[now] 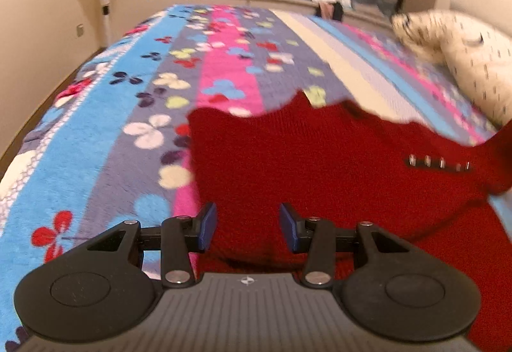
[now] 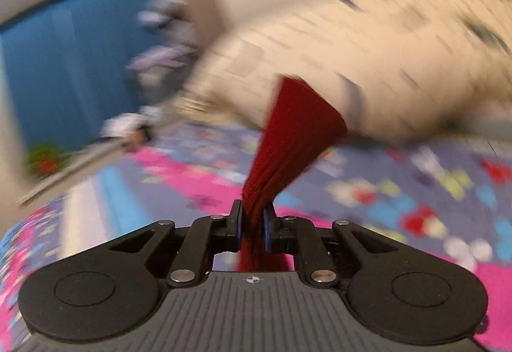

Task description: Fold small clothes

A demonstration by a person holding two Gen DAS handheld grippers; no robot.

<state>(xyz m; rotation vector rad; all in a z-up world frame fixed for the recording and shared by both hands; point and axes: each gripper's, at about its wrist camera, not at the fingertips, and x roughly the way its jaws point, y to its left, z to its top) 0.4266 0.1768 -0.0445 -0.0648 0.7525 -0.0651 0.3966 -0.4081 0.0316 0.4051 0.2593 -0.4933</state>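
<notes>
Closest to the left wrist camera, at the bottom middle of the frame, is the left claw; its blue pads stand apart with nothing between them, just above the red knitted sweater. The sweater lies spread on the flowery bed blanket, filling the lower right of that frame, and one part climbs up off the right edge. In the right wrist view, the right claw is squeezed tight on a bunched strip of the same red sweater, which fans out above it in the middle of the frame. The sweater looks soft, floppy and quite light, so it will droop and bunch wherever it is lifted. It is fuzzy, not slippery, so a pinch should hold. Good places to grab are an edge or a corner, not the middle. It is deep red all over, with a bumpy far edge and a short row of small shiny metal bits near the right side. A cream pillow sits at the upper right.
</notes>
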